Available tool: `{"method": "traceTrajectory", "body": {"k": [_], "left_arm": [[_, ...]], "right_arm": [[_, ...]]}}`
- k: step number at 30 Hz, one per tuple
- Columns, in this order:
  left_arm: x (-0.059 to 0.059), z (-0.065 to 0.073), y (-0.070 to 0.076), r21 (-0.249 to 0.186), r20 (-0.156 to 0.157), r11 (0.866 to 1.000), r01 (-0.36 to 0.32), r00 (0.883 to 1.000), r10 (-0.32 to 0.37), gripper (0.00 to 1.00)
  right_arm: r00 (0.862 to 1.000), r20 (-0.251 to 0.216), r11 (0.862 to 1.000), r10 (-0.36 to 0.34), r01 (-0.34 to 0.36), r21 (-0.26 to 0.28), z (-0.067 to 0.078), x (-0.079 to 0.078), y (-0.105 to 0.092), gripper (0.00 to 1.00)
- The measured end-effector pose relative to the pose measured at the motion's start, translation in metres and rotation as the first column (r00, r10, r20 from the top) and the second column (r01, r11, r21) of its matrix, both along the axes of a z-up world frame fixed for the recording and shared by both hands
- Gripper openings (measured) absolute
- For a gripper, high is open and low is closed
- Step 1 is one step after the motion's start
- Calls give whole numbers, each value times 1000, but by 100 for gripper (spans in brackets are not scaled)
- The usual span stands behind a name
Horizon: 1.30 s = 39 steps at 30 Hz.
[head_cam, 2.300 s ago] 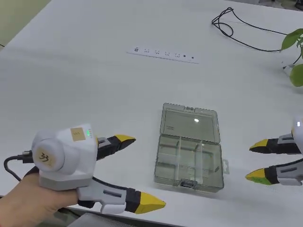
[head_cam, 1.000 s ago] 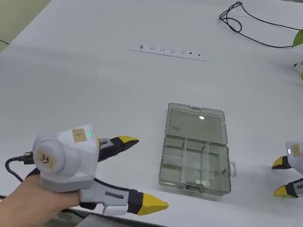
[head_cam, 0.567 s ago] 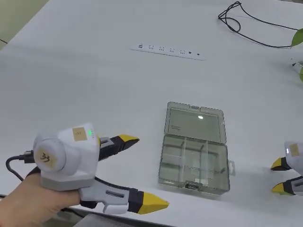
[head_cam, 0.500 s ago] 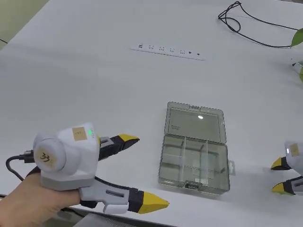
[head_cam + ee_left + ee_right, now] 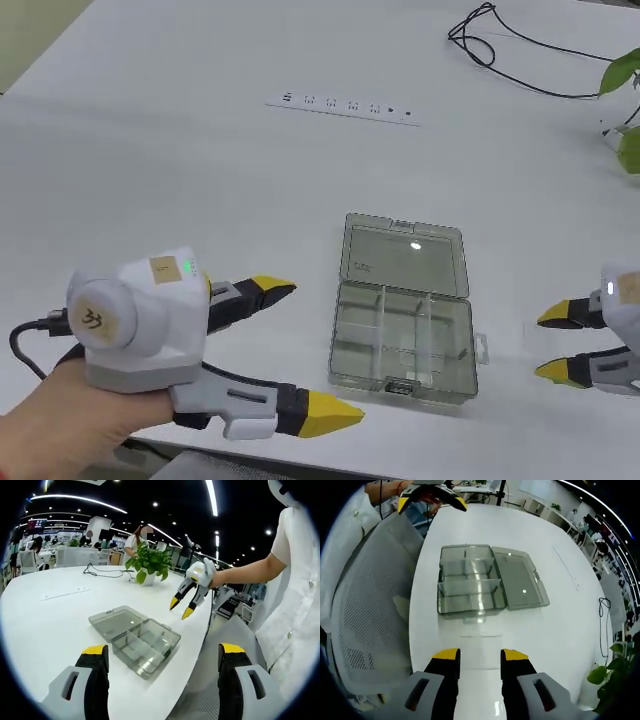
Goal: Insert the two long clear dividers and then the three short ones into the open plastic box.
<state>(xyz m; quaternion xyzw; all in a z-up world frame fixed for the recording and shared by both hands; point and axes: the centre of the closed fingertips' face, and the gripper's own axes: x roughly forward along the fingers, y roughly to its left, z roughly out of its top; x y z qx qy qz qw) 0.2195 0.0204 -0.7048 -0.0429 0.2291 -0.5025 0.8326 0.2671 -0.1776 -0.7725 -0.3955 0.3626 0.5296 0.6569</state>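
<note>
Centre: open plastic box (image 5: 403,255) on the table (image 5: 200,180), clear dividers (image 5: 470,578) seated. I judge them light, stiff, slippery; pinch top edges. Left gripper (image 5: 318,350), right gripper (image 5: 545,345): jaws apart, empty.

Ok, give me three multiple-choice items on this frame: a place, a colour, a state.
1. The power strip lies: A beyond the box; B inside it; C under it.
2. Tips of the left hand-held gripper are: A red; B yellow; C blue.
3. The lid is: A shut; B open, lying flat; C missing.
Answers: 1 A, the strip lies on the table past the lid; 2 B, both tips show yellow; 3 B, the lid lies back flat on the far side of the box.
</note>
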Motion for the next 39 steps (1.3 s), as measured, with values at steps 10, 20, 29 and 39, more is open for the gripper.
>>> {"method": "traceTrajectory", "body": {"k": [10, 20, 29, 39], "left_arm": [[5, 15, -12, -68, -41, 997, -42, 998, 39, 83], [7, 23, -26, -148, -148, 985, -90, 987, 68, 71], [2, 26, -45, -221, -271, 969, -113, 961, 50, 51], [0, 25, -61, -292, -401, 944, -155, 916, 27, 30]], "right_arm": [[995, 84, 995, 49, -56, 84, 46, -18, 61, 33], [983, 155, 989, 101, -116, 91, 71, -33, 101, 33], [976, 177, 985, 128, -146, 93, 82, -45, 124, 33], [965, 202, 980, 166, -184, 75, 93, -52, 141, 33]]}}
